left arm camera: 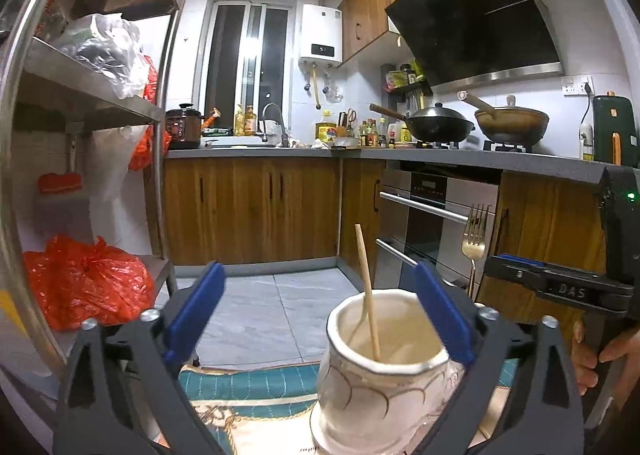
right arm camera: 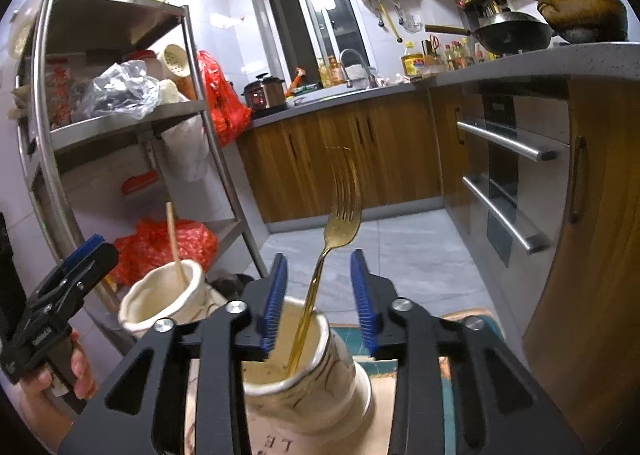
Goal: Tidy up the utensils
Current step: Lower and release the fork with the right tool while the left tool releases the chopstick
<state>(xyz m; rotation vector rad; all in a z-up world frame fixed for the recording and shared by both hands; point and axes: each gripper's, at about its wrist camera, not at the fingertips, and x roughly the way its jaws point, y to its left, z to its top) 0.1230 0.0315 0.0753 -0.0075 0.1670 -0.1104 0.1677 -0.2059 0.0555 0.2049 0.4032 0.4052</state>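
Observation:
In the left wrist view a white ceramic jar [left arm camera: 380, 379] with gold lines stands on a teal patterned cloth [left arm camera: 248, 383]. A wooden chopstick [left arm camera: 368, 291] leans inside it. My left gripper [left arm camera: 320, 315] is open wide, its blue pads on either side of the jar's mouth and touching nothing. In the right wrist view a second white jar [right arm camera: 308, 371] holds a gold fork [right arm camera: 340, 223], tines up. My right gripper [right arm camera: 320, 303] is open, and the fork's stem stands free between the pads. The first jar [right arm camera: 160, 299] sits to its left.
A steel shelf rack [right arm camera: 120, 123] with red and clear bags stands at the left. Wooden cabinets [left arm camera: 248, 211] and an oven with bar handles [right arm camera: 508, 143] line the back and right. Two woks [left arm camera: 440, 123] sit on the counter. A hand [left arm camera: 592, 355] grips the right tool.

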